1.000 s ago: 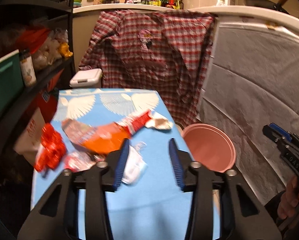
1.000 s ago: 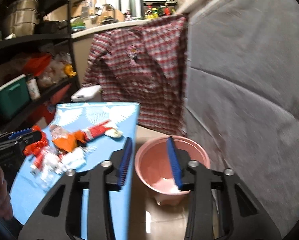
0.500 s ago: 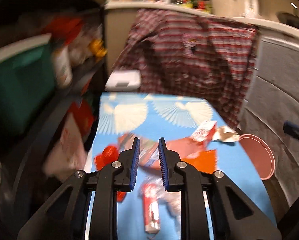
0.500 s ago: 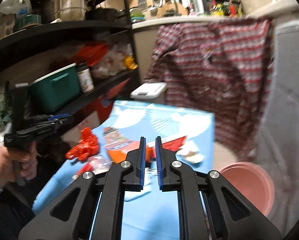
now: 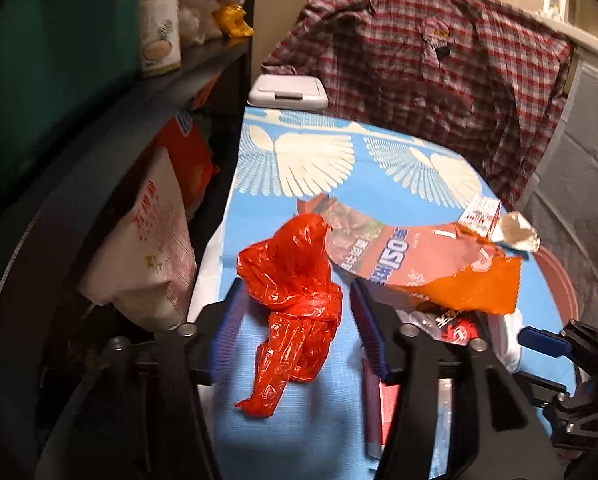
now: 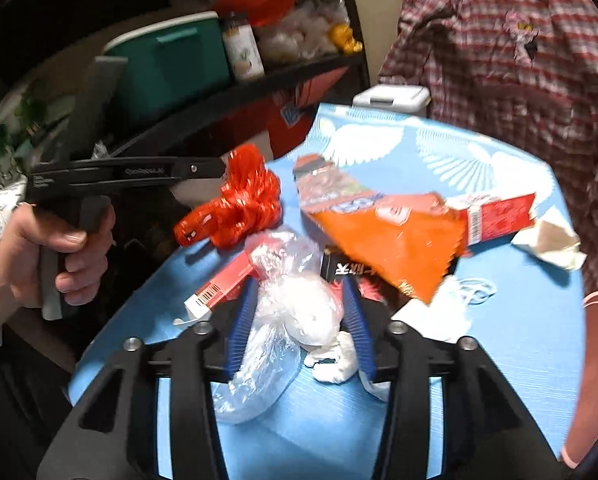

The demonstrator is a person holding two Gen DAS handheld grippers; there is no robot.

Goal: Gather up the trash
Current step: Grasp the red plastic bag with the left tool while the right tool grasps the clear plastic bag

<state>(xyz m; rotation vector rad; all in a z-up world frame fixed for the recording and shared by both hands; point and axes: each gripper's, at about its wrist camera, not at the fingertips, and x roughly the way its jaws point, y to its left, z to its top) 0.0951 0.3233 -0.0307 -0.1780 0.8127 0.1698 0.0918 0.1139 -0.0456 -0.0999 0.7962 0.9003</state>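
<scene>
Both tools are sitting lower and nearer the litter than a second ago: the right gripper [image 6: 299,316], which was hanging over the pink tub [image 6: 595,376] back then, is now reaching over the blue cloth on the counter [image 6: 511,344], and the left gripper [image 5: 295,320] is now sitting over the pile's left side. Both pairs of fingers, nearly pressed together half a second back, have just been opening; the left ones are standing spread on either side of the crumpled red plastic bag [image 5: 295,292], the right ones spread around the clear plastic bag [image 6: 287,312] with its white wad, and I cannot tell whether the pads are touching either bag. The orange snack wrapper [image 5: 431,268] is lying just right of the red bag, a red-and-white carton [image 6: 499,216] and a scrap of crumpled paper [image 6: 551,244] beyond it near the counter's right edge. The dark shelving [image 5: 111,128] is crowding the left edge, with a white sack [image 5: 151,248] leaning there; the tub is sitting below the right edge, and the far end under the plaid shirt [image 5: 431,80] is lying open. The person's left hand [image 6: 55,256] is gripping its tool's handle, fingers curled round, the tool's body lying roughly level; from their own cameras both tools are pointing down at the cloth
</scene>
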